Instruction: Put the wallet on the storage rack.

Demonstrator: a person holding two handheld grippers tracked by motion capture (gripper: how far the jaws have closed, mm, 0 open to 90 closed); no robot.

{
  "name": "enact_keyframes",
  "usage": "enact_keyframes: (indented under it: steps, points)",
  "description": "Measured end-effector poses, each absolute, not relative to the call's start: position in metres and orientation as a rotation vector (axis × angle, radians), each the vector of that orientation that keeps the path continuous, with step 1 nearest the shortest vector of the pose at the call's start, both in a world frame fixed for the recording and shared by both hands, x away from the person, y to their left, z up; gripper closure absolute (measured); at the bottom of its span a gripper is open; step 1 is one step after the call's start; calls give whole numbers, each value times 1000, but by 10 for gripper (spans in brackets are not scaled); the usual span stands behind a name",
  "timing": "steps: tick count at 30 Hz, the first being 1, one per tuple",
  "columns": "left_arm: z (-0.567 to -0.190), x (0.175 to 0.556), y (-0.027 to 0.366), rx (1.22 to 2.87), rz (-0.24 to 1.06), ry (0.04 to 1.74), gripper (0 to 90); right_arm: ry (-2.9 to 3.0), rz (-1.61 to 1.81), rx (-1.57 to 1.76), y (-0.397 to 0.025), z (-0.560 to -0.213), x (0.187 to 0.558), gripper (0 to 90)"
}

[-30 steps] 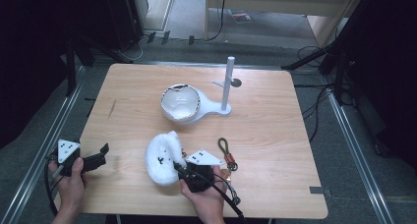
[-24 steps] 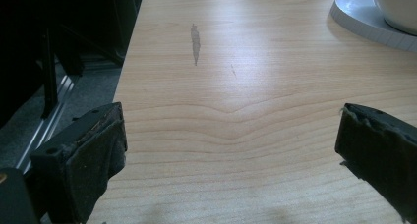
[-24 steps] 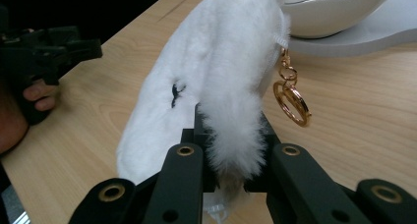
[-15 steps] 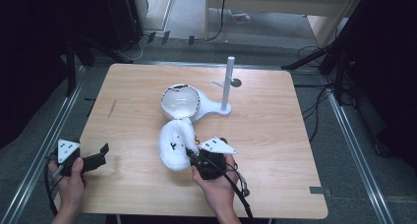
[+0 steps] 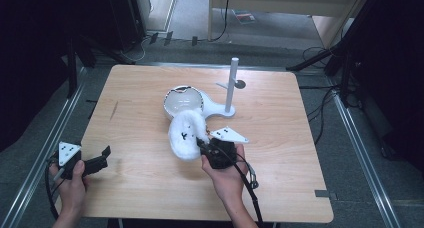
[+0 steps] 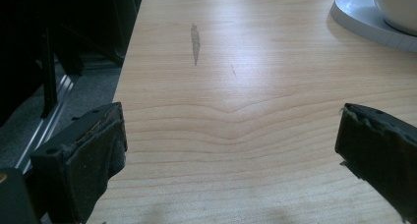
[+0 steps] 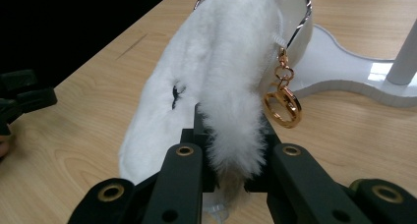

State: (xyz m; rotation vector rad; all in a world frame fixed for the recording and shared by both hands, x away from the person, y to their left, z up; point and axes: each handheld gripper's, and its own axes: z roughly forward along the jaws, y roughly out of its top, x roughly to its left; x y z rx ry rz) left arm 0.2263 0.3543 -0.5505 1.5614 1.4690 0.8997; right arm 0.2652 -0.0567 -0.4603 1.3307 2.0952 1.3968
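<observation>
Right tool (image 7: 231, 160) is clamped on the fluffy white plush charm (image 7: 206, 91), which hangs lifted just at six o'clock of the white stand (image 5: 220, 107) mid-tabletop (image 5: 140, 183). It looks light, soft and floppy, so grip near the gold ring (image 7: 281, 105). Left tool (image 5: 104, 157) sits spread apart at eight o'clock; room lies open toward three o'clock.

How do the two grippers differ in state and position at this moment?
The right gripper is shut on the white fluffy toy near the table's middle; the left gripper is open and holds nothing. The left gripper sits near the table's left edge, away from the white stand; the right is close to it. A hand holds each.
</observation>
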Motion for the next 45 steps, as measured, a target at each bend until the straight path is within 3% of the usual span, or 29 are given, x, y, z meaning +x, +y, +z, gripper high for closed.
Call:
enact_keyframes:
  steps: [38,45]
  points:
    - [-551,227,355,1560,892,1470,0,2010,1267,1456,-45,-439,333,791]
    - [-551,227,355,1559,891,1471,0,2000,1257,1454,-32,-442,346,726]
